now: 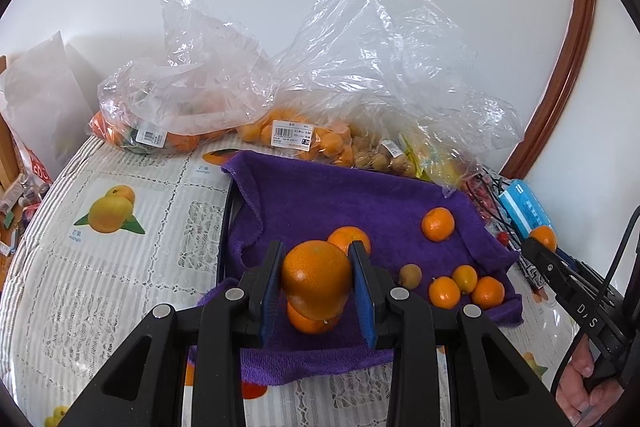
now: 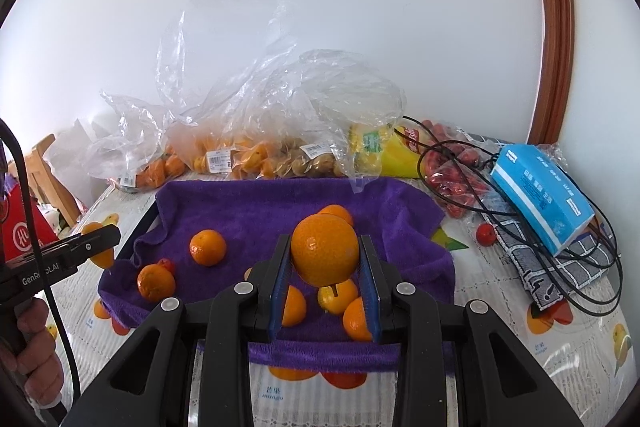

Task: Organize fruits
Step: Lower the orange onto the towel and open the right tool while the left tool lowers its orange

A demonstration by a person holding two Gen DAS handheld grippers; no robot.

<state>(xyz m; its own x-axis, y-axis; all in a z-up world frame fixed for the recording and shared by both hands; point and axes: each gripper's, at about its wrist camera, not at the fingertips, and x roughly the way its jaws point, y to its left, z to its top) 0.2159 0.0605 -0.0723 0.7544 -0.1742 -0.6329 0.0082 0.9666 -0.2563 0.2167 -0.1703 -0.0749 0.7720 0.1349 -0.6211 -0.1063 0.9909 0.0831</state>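
Note:
My left gripper (image 1: 316, 277) is shut on an orange (image 1: 316, 273) and holds it above the purple towel (image 1: 340, 199). My right gripper (image 2: 325, 263) is shut on another orange (image 2: 325, 255) over the same towel (image 2: 260, 211). Several oranges lie on the towel, among them one (image 1: 438, 224) at its right, a small cluster (image 1: 466, 287) near the front right, and one (image 2: 207, 247) at the left in the right wrist view. A small brownish fruit (image 1: 411, 275) lies by the cluster. The right gripper (image 1: 544, 251) shows at the right edge of the left wrist view, the left gripper (image 2: 100, 241) at the left edge of the right wrist view.
Clear plastic bags of oranges (image 1: 180, 107), small oranges (image 1: 304, 135) and brown fruits (image 2: 308, 163) stand against the wall. A yellow pack (image 2: 380, 147), red sausages (image 2: 452, 179), black cable (image 2: 560, 267) and a blue tissue box (image 2: 540, 195) lie right of the towel. The tablecloth (image 1: 120, 267) is fruit-printed.

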